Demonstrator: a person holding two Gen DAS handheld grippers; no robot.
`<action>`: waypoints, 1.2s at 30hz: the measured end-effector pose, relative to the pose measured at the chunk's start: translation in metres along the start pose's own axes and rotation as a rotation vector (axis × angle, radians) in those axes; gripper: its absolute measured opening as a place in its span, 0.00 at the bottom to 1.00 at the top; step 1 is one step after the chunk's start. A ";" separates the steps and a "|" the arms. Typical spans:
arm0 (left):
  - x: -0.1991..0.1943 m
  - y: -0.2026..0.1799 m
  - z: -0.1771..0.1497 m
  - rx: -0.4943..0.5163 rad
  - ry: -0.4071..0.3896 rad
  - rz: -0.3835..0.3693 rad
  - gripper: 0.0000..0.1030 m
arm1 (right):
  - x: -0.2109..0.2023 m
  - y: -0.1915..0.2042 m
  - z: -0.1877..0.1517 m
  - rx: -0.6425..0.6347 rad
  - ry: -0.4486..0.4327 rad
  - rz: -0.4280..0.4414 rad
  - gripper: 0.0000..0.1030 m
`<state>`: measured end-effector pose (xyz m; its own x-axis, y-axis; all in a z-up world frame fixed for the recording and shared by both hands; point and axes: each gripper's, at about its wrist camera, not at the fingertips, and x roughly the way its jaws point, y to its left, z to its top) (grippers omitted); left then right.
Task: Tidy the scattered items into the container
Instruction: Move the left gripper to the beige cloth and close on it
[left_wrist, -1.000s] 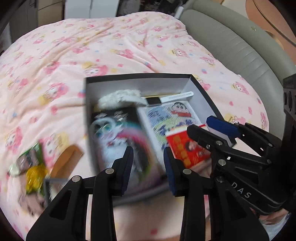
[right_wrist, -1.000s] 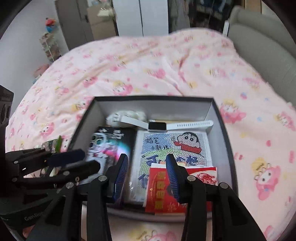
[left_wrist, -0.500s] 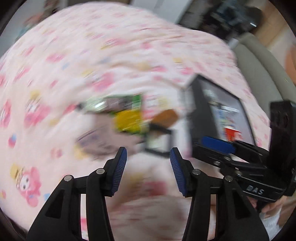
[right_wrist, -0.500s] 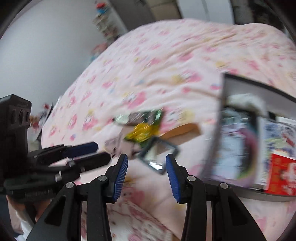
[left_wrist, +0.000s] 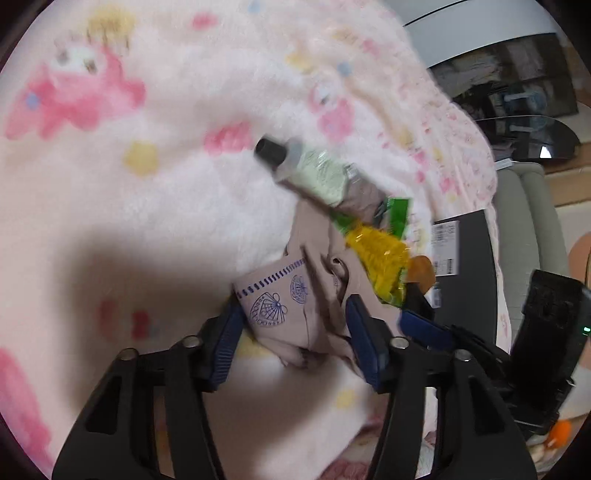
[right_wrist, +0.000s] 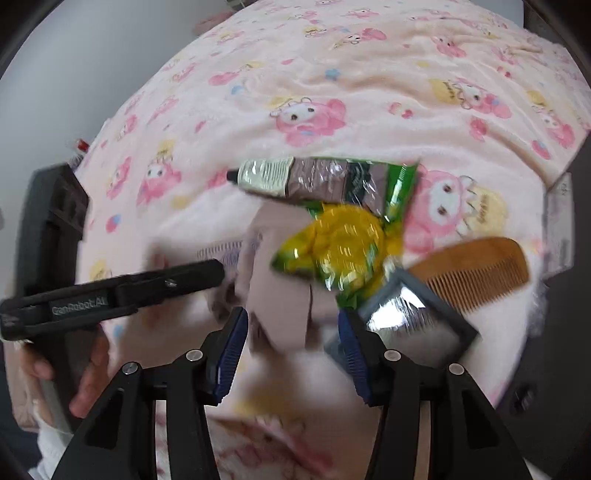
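Observation:
A pile of loose items lies on the pink blanket. A beige cloth pouch with blue print (left_wrist: 295, 306) (right_wrist: 280, 291) sits between the open jaws of my left gripper (left_wrist: 295, 332). My right gripper (right_wrist: 291, 339) is open over the same pouch. Beyond it lie a yellow-green snack packet (left_wrist: 380, 254) (right_wrist: 340, 251), a pale green tube with a black cap (left_wrist: 314, 170) (right_wrist: 291, 179), a small square mirror (right_wrist: 413, 321) and a wooden comb (right_wrist: 476, 273). The black box (left_wrist: 465, 280) stands to the right.
The left gripper's fingers (right_wrist: 184, 277) reach in from the left in the right wrist view. The right gripper (left_wrist: 443, 336) shows at the lower right of the left wrist view. A grey sofa (left_wrist: 532, 214) lies beyond the box.
Both grippers swung left from over the box to the pile and dropped close to it. The pouch now lies between the left jaws.

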<state>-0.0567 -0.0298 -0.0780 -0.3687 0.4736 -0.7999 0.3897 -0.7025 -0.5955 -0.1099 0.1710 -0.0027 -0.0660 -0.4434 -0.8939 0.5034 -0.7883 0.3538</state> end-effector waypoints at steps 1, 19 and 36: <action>0.003 -0.003 0.000 0.008 0.006 0.019 0.20 | 0.003 -0.002 0.003 0.022 0.006 0.035 0.45; -0.059 -0.141 -0.051 0.303 -0.124 0.117 0.13 | -0.126 -0.015 -0.062 0.054 -0.209 0.120 0.08; -0.005 -0.005 -0.007 -0.039 -0.046 0.020 0.57 | 0.010 -0.020 -0.003 0.165 0.048 0.153 0.39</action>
<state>-0.0503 -0.0251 -0.0715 -0.3984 0.4341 -0.8080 0.4295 -0.6901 -0.5825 -0.1179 0.1837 -0.0198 0.0438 -0.5454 -0.8371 0.3561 -0.7743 0.5231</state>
